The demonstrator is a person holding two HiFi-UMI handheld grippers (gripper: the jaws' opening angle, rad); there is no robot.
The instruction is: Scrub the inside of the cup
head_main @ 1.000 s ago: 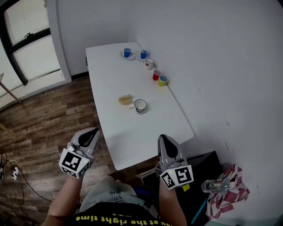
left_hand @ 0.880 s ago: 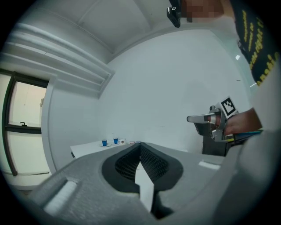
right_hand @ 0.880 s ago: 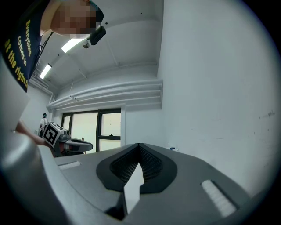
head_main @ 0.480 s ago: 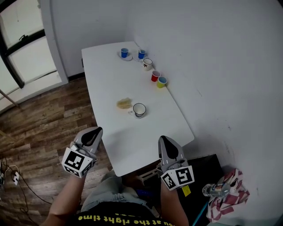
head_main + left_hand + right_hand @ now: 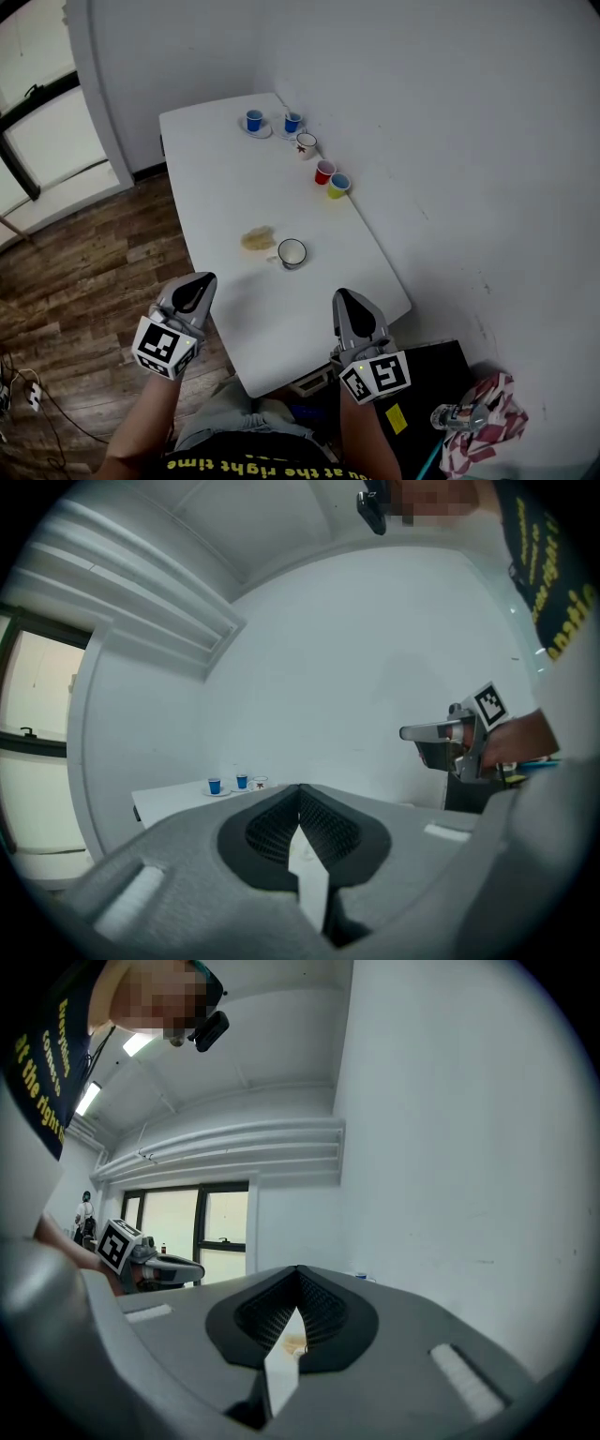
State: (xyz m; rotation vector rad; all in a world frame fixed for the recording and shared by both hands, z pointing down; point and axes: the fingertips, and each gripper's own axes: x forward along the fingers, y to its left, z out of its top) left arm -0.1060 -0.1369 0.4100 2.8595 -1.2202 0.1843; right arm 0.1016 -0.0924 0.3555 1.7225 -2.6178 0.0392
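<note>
- Step in hand: approach. Scrubbing is not yet begun; neither tool touches anything on the white table [image 5: 211,178].
- Left gripper [image 5: 194,289]: lower left of the head view, off the table's near left edge. The left gripper view shows its jaws clenched tip to tip, with nothing between them.
- Right gripper [image 5: 349,305]: lower centre-right, over the table's near edge. The right gripper view shows its jaws pressed together and empty.
- Task item: the white cup [image 5: 292,252] stands upright at mid-table, mouth up, well apart from both grippers.
- Scrubbing item: a yellowish pad [image 5: 257,240], probably a sponge, lies just beside the cup on its left.
- Other items: two blue cups [image 5: 254,120], a patterned mug [image 5: 306,144], a red cup [image 5: 323,172] and a yellow cup [image 5: 338,185] line the far right edge. Judged not involved.
- Next move calls for: release both sets of jaws, bring both grippers up-frame to mid-table, grasp the pad with one and steady the cup with the other.
- Caution: the cup is light and may slide when pressed.
</note>
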